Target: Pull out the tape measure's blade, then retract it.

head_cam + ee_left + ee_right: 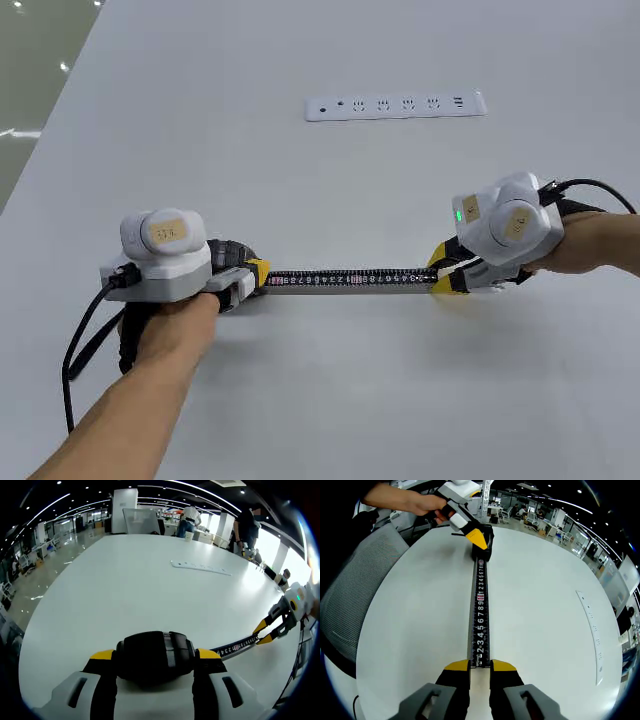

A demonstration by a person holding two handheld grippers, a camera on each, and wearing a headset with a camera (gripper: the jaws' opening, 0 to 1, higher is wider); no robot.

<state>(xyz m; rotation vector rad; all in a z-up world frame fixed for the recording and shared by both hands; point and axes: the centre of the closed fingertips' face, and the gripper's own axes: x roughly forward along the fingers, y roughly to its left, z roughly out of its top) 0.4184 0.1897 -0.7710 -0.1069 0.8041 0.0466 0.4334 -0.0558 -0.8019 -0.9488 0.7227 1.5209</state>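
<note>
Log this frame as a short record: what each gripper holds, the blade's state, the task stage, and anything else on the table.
left gripper: shut on the tape measure case
right gripper: shut on the free end of the blade
blade: pulled out, stretched straight between the two grippers, numbers facing up
task stage: blade is out; retraction not yet done
other: white power strip lies farther back on the white table, apart from both grippers

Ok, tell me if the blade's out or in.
Out: the blade stretches from the case to the right hand-held gripper, numbers showing.
</note>
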